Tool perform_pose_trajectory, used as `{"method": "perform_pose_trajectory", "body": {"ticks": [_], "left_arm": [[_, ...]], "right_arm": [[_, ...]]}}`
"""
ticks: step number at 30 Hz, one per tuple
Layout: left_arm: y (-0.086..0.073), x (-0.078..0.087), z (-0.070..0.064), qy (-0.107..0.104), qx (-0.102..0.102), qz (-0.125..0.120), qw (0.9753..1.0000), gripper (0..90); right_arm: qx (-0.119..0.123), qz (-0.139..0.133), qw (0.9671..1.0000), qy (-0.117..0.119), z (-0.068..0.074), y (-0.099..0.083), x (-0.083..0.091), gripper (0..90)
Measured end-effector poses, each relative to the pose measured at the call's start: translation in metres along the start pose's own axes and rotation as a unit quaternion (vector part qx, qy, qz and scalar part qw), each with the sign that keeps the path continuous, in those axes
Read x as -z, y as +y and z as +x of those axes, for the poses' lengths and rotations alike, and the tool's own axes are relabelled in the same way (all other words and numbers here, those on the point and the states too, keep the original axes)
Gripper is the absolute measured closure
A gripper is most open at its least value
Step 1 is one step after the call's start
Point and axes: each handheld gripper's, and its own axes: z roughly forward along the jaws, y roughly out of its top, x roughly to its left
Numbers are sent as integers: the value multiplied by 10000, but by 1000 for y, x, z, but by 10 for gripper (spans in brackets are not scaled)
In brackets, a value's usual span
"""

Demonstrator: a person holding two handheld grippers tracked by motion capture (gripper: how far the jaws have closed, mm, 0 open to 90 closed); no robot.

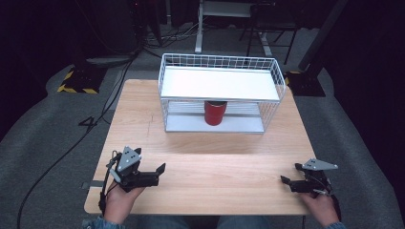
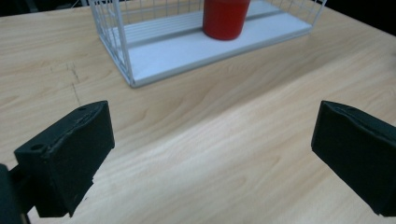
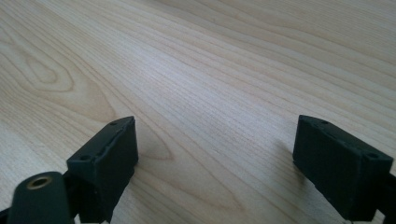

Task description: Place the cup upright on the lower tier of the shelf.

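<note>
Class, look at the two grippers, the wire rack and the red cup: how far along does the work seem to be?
Barely begun, it seems. Done: nothing shows as handled; the red cup stands upright on the lower shelf of the white wire rack. In hand: nothing; the left gripper and right gripper are both open near the table's front edge. Left: presumably reaching for the cup.

A lab or recording studio is suggested. A pale wooden table (image 1: 200,157) is set alone on grey carpet (image 1: 43,143), ringed by darkness. Black stands with yellow-and-black hazard-striped bases (image 1: 76,82) are placed beyond its far corners, and cables (image 1: 62,157) are trailed across the floor. Desk legs (image 1: 198,28) are seen behind.
</note>
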Motion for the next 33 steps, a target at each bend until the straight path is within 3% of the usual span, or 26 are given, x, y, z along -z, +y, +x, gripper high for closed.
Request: {"method": "perform_pose_trajectory", "body": {"ticks": [4,6,7,10,15,24,28,29,33], "left_arm": [[-15,10,2,-92,168,-11,9998,0],[-20,11,3,-39,78,244,9997,0],[-23,12,4,11,48,254,9997,0],[-34,9,9,47,263,387,9989,2],[-49,-7,13,222,234,905,9954,16],[-65,-26,19,367,193,1490,9880,20],[-68,-30,19,488,58,1636,9853,25],[-69,-31,19,551,-23,1597,9856,28],[-71,-33,20,547,2,1519,9869,10]], "right_arm": [[9,-1,10000,8,0,0,0,141],[10,0,10000,9,0,0,0,142],[10,-1,10000,9,0,0,0,142],[13,-3,10000,4,0,0,0,144],[13,-4,10000,4,0,0,0,143],[13,-4,10000,4,0,0,0,143],[14,-5,10000,3,0,0,0,143],[14,-4,10000,3,0,0,0,143],[13,-2,10000,3,0,0,0,144]]}}
